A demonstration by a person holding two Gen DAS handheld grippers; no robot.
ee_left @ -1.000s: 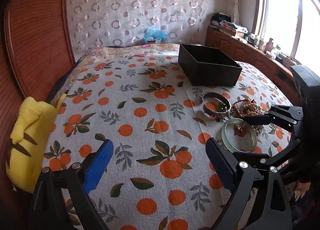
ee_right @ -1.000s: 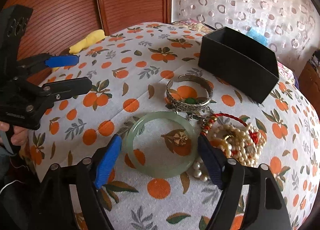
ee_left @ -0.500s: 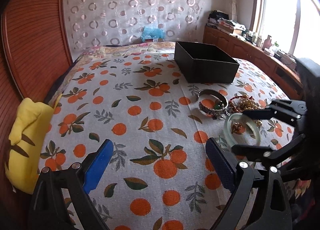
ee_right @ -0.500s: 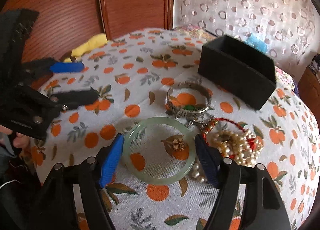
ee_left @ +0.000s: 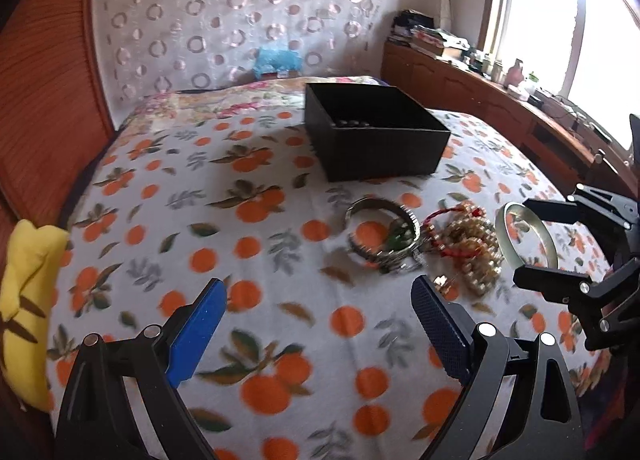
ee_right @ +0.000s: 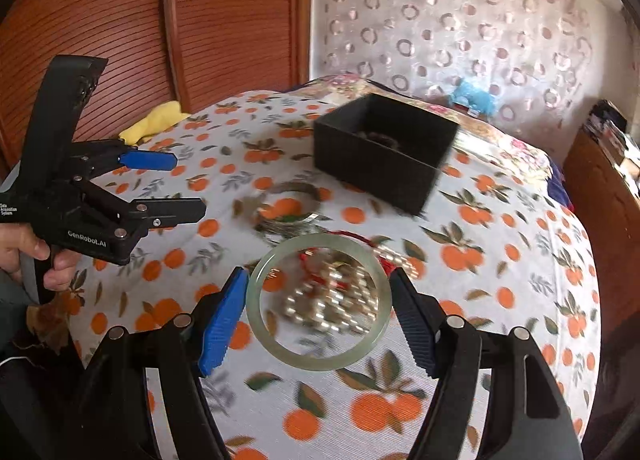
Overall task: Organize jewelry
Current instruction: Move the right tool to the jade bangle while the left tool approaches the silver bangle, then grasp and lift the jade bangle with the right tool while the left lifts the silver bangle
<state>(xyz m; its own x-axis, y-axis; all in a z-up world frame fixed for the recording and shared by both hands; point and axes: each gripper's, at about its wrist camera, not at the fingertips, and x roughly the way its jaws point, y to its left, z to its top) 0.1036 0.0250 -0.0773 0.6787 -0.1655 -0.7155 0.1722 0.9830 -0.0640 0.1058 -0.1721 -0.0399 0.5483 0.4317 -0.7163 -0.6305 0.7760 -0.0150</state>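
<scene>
My right gripper (ee_right: 317, 274) is shut on a pale green jade bangle (ee_right: 256, 300), one pad on each side of the ring. It holds the ring level, a little above the orange-print bedspread (ee_right: 500, 260). In the left wrist view the same bangle (ee_left: 549, 238) hangs between the right gripper's fingers (ee_left: 548, 284) at the right edge. Below it lies a pile of pearl and red beads (ee_left: 476, 248), beside a silver bangle (ee_left: 412, 220) and a small gold piece (ee_left: 440, 281). The black box (ee_left: 384, 156) stands behind them, with dark beads inside. My left gripper (ee_left: 316, 288) is open and holds nothing.
A yellow plush (ee_left: 28, 300) lies at the bed's left edge against the wooden headboard (ee_left: 48, 100). A wooden cabinet (ee_left: 500, 108) with clutter runs along the right under the window. A blue toy (ee_left: 276, 58) sits at the far end.
The right gripper closed on the jade bangle and lifted it off the bedspread toward the bead pile; the gold piece stayed on the bed. The left gripper drifted toward the jewelry.
</scene>
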